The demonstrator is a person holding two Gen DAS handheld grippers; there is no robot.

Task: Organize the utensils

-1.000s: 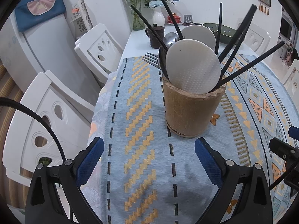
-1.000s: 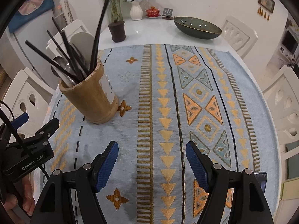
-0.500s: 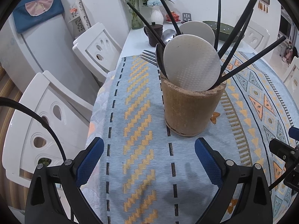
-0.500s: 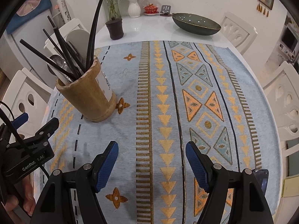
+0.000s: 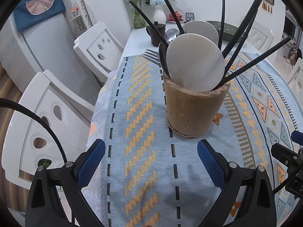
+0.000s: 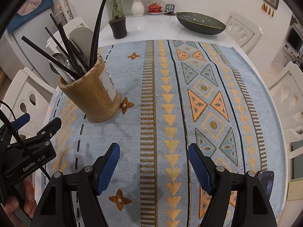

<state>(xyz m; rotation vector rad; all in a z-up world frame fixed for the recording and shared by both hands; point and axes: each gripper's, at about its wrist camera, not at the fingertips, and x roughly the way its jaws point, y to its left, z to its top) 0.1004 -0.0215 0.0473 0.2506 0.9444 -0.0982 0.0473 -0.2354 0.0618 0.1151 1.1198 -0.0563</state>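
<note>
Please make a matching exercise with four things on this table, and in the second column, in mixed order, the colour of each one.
Things:
1. utensil holder
2. chopsticks
3. vase
4. lidded cup

Colours:
A. white
B. red
C. brown
D. black

Pairs: 1-C, 2-D, 3-A, 4-B
</note>
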